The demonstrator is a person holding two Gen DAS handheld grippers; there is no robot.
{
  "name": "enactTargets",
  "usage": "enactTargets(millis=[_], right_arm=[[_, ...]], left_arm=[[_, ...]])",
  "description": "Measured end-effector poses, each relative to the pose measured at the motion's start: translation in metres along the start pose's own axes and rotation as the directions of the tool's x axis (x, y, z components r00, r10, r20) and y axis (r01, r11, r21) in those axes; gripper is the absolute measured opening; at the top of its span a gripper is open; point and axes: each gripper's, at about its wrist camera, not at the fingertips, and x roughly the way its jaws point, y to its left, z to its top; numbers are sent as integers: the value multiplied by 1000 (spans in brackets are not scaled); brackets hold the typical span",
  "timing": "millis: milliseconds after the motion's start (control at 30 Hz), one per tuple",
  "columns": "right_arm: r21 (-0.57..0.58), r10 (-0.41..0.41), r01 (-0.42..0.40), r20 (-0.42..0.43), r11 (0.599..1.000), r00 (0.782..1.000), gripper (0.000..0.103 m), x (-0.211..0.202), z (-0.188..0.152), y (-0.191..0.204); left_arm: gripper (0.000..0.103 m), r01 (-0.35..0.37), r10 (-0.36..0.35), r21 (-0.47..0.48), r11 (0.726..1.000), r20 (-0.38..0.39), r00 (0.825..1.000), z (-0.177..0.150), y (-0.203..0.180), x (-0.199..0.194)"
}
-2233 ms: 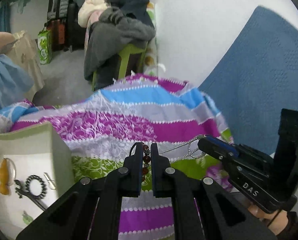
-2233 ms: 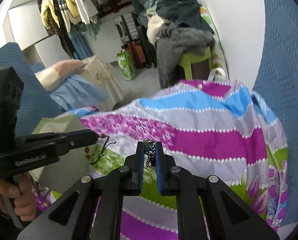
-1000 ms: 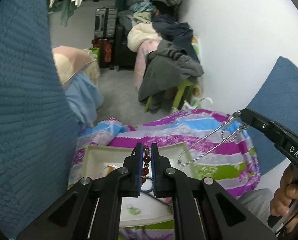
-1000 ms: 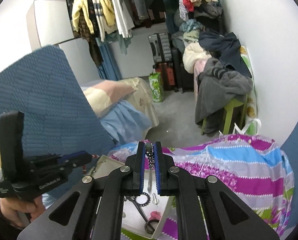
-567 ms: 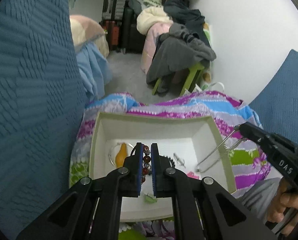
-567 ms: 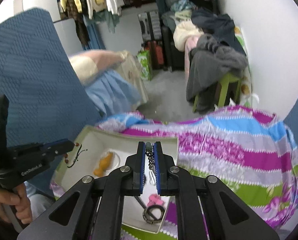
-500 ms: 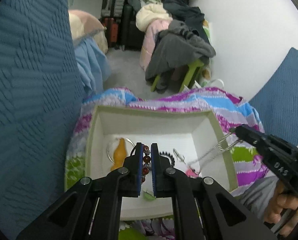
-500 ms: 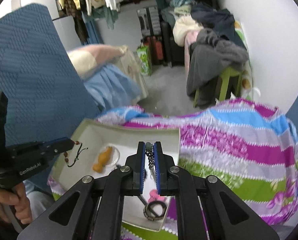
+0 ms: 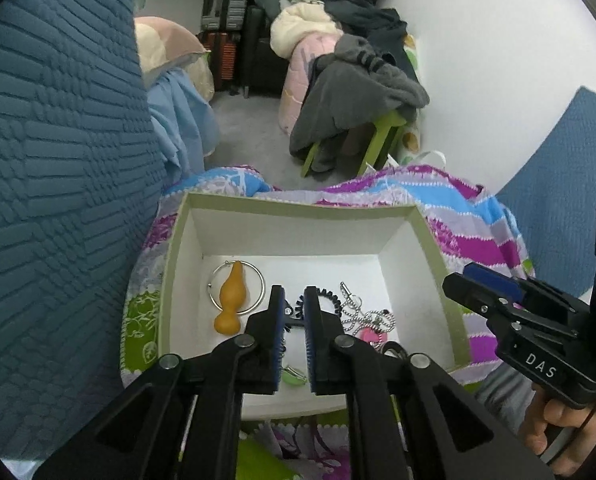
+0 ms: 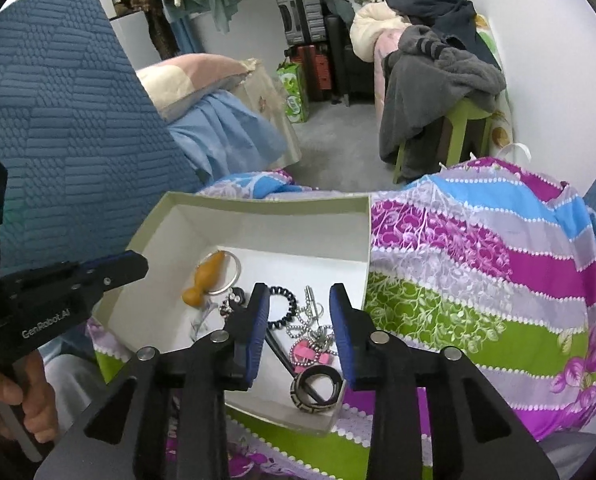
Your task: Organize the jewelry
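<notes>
A pale green box with a white inside lies on the striped cloth. In it are a silver ring with an orange gourd, a black coil band, a silver ball chain, a pink piece, a dark ring and a bead bracelet. My left gripper hovers over the box, slightly open and empty. My right gripper is open and empty above the chain.
The striped purple, blue and green cloth covers the surface right of the box. A blue quilted cushion rises at the left. Beyond are a green stool with grey clothes, suitcases and a bed.
Both grippers moved over the box and opened. The bead bracelet left the left gripper and the silver chain left the right gripper; both now lie in the box.
</notes>
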Motion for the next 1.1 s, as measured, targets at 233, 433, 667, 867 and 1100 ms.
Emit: enactTargets(millis=[233, 433, 667, 867, 1100], right_arm=[[-1, 24, -24, 127, 1000, 992, 76, -57, 30, 3], [-13, 5, -2, 282, 1000, 960, 103, -132, 54, 12], [-26, -14, 27, 408, 999, 913, 103, -198, 58, 22], [20, -76, 76, 459, 997, 885, 103, -225, 38, 22], [29, -107, 105, 423, 994, 900, 103, -223, -5, 27]], left_arm=[[70, -36, 38, -12, 999, 140, 989, 19, -7, -69], [85, -138, 134, -1, 990, 258, 957, 36, -28, -146], [94, -148, 123, 42, 988, 361, 925, 34, -58, -207], [98, -174, 133, 62, 983, 417, 899, 15, -81, -233], [99, -128, 93, 67, 989, 382, 920, -13, -90, -238]])
